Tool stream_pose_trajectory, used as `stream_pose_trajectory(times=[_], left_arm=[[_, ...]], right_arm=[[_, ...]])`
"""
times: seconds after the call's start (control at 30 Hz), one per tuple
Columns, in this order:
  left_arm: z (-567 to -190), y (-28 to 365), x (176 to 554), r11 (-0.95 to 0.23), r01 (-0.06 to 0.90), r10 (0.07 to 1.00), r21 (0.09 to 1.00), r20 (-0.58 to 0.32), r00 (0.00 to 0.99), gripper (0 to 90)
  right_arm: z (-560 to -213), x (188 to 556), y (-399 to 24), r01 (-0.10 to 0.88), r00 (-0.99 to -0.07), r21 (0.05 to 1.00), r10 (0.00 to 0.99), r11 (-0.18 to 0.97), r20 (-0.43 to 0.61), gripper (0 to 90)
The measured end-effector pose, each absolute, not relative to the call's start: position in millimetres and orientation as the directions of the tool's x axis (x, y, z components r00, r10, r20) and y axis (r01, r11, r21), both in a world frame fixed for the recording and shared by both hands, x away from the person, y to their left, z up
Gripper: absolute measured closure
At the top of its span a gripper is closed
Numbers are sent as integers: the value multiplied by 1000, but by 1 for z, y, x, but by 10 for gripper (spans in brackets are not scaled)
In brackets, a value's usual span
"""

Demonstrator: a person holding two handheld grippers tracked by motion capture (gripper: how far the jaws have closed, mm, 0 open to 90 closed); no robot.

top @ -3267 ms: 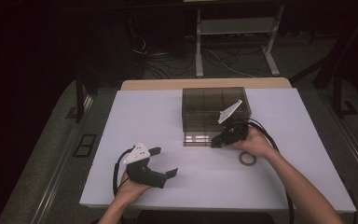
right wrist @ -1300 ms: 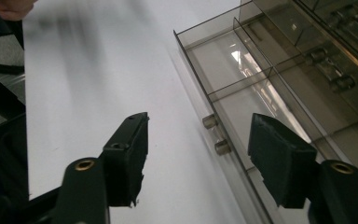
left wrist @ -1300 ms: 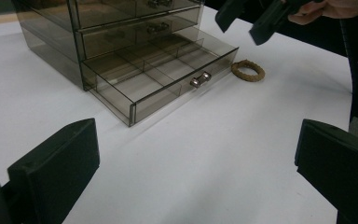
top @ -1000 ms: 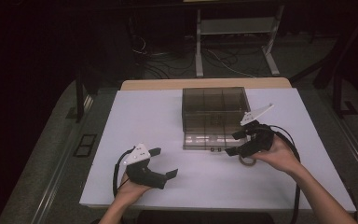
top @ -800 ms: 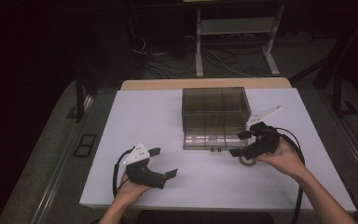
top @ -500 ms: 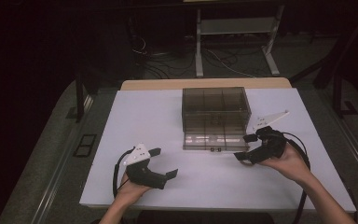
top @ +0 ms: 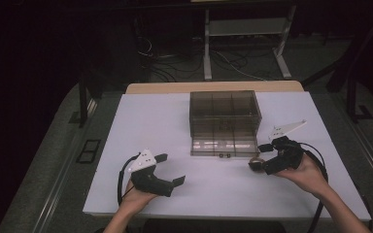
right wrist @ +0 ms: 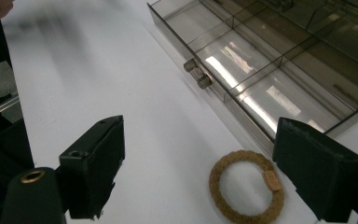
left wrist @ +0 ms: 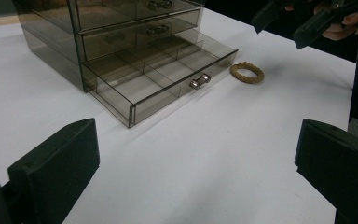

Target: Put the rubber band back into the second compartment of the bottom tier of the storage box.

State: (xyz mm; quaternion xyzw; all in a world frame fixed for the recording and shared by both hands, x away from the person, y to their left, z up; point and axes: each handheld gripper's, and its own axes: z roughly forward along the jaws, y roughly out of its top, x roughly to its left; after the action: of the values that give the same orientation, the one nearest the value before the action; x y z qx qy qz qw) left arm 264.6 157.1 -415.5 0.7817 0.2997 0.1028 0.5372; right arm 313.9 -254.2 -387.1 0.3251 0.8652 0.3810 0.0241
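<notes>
With the bottom drawer [right wrist: 261, 84] pulled out, the right gripper [right wrist: 214, 186] hovers, jaws apart, over the braided ring [right wrist: 246, 192], which it must next descend to clamp; the left gripper [left wrist: 191, 182] rests open.

The pulled-out drawer [top: 223, 145] juts toward the ring [top: 256, 162]; bare table [top: 141, 116] lies leftward.

Surface [top: 141, 121]: plain white, w/ pale wood edge at far side. Drawer box [top: 225, 110]: smoky brown, see-through, no pattern; open bottom drawer [left wrist: 168, 74] same tint, small shiny silver knob [left wrist: 199, 81]. Ring [right wrist: 246, 192]: tan/mustard, braided rope texture, small lighter beige tag on it. Left tongs [top: 167, 169]: matte black, w/ light grey plate on top. Right tongs [top: 258, 156]: black too, grey-white plate. Floor [top: 58, 160]: dull grey.
</notes>
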Motion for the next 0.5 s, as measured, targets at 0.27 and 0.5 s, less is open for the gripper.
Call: stream_pose_trajectory(times=[0.27, 0.5], left_arm=[[-416, 156, 265, -244, 359, 578, 901, -162, 800, 0], [-416, 156, 264, -246, 361, 578, 900, -163, 800, 0]], right_arm=[[-397, 312, -254, 547, -793, 654, 574, 523, 204, 160], [-406, 311, -256, 553, -794, 638, 572, 536, 208, 160]])
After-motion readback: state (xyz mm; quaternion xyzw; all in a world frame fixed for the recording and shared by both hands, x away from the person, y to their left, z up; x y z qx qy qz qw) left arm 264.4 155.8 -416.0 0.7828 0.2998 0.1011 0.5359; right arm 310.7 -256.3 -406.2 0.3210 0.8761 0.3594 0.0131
